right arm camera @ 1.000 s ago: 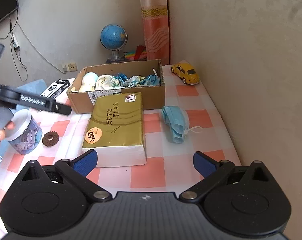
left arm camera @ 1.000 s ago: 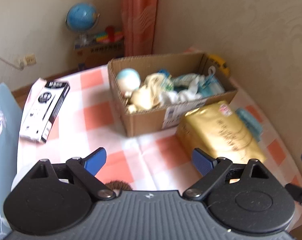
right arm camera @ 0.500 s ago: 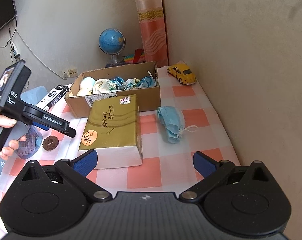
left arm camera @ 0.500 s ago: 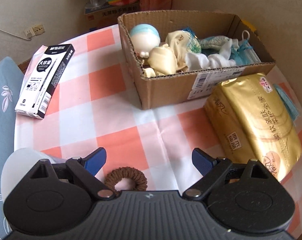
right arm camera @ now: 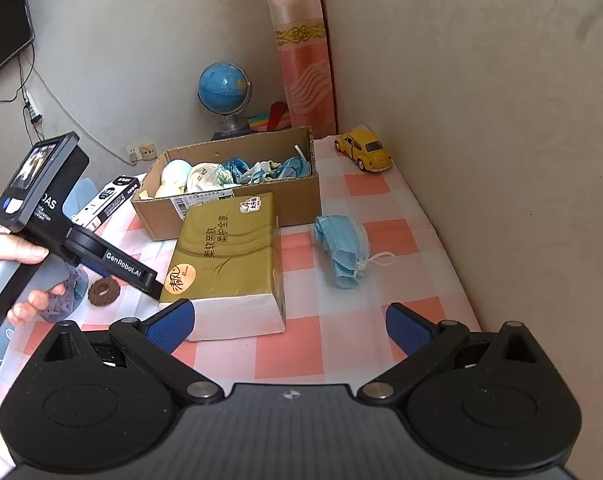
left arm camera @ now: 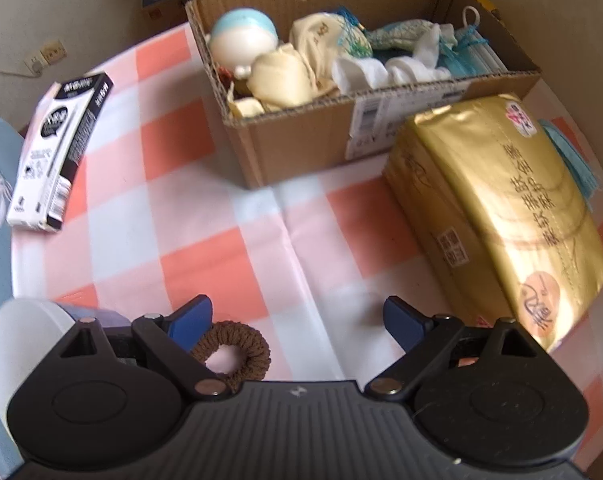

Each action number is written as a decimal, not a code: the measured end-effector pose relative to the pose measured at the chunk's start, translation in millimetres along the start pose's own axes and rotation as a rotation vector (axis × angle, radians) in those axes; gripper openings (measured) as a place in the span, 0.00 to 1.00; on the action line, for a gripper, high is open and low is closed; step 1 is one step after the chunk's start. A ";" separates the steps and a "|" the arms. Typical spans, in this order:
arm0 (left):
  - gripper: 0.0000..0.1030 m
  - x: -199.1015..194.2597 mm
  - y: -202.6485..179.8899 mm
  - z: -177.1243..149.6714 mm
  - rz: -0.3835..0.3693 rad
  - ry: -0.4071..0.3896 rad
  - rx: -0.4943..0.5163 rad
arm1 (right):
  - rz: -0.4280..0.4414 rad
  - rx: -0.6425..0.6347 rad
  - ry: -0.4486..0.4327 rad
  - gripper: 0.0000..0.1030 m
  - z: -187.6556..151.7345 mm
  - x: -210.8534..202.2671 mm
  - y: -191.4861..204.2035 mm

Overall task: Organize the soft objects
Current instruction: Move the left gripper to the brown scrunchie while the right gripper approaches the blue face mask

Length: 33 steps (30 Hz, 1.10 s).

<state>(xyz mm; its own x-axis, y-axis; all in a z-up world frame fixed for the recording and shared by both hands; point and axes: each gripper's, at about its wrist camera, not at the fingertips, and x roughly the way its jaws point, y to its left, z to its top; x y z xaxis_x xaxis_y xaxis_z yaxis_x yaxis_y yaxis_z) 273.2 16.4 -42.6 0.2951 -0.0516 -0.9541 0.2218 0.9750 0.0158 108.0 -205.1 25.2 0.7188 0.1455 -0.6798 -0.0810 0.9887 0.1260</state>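
- Low in the left wrist view, the left gripper (left arm camera: 297, 316) points steeply down at the checked surface (left arm camera: 229, 256) with its jaws wide and nothing between the pads.
- A brown hair tie (left arm camera: 233, 354) lies flat just inside the left finger, partly under the gripper body, so it sits off-centre in the gap.
- Judgement: this hair tie looks like the next soft thing to pick, bound for the cardboard box (left arm camera: 301, 152) in the upper middle, which already holds socks, masks and a round toy.
- Risk: closing from here may only nudge the ring aside or pinch one edge, because it is thin, limp and close to one pad.
- Risk: a plastic jar (left arm camera: 25, 344) stands just beside the left finger at lower left; a sideways correction could knock it.
- Risk: pressing down hard could catch the tablecloth and drag it.
- The right gripper (right arm camera: 289, 322) hangs wide and empty above the near edge of the surface.
- In the right wrist view a gold tissue pack (right arm camera: 225, 256) lies against the box, and a blue face mask (right arm camera: 341, 248) lies to its right; both are still outside the box.
- Risk: the tissue pack looks too bulky for the crowded box.
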 end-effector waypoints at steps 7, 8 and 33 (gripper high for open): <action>0.90 -6.8 -4.5 -21.0 -0.064 0.021 0.002 | 0.009 0.003 -0.006 1.00 -0.2 -1.9 -0.5; 0.90 -8.8 -5.7 -26.2 -0.078 0.023 0.002 | 0.009 0.001 -0.007 1.00 -0.3 -2.3 -0.2; 0.89 -28.7 -0.4 -134.1 0.070 -0.369 -0.130 | 0.035 -0.012 -0.032 1.00 -1.8 -2.7 1.6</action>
<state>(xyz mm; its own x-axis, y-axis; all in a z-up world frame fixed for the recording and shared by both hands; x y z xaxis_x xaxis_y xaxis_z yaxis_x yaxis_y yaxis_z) 139.9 46.5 -55.4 0.6245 -0.0349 -0.7803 0.0764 0.9969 0.0167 104.6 -203.9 25.9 0.7371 0.1790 -0.6516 -0.1145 0.9834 0.1406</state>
